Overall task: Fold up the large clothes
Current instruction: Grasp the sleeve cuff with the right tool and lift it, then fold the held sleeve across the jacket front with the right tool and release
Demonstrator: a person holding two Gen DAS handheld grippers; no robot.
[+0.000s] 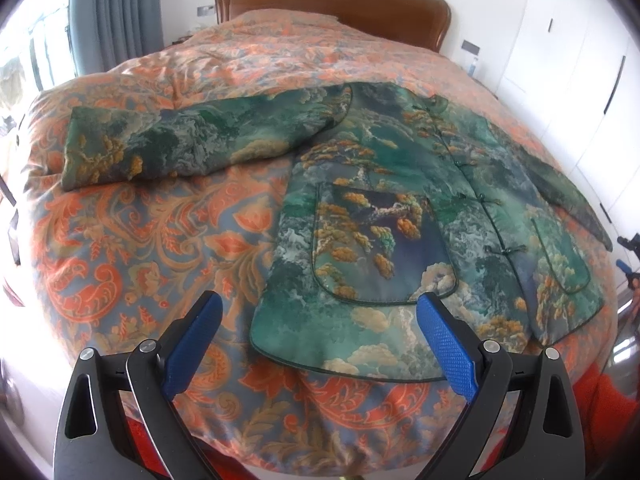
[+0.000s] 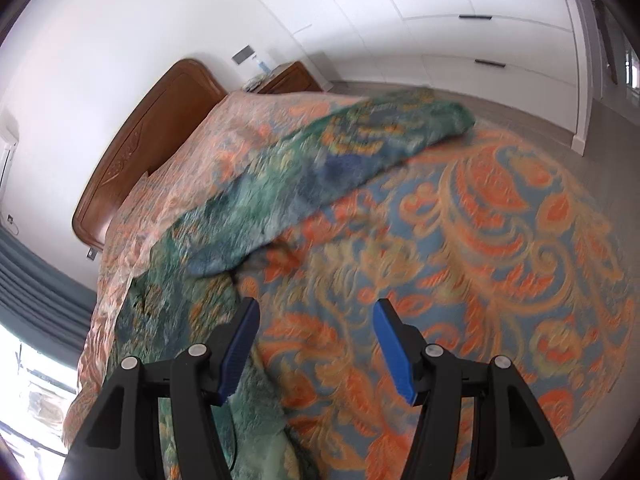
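Green jacket (image 1: 400, 208) flat on bedspread (image 1: 160, 240), open left tongs (image 1: 320, 332) above hem.

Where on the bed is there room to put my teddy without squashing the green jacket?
Bare bedspread lies below the jacket's outstretched sleeve, beside its body. More lies between the jacket and the headboard, and past the other sleeve in the right wrist view. The jacket covers the middle.
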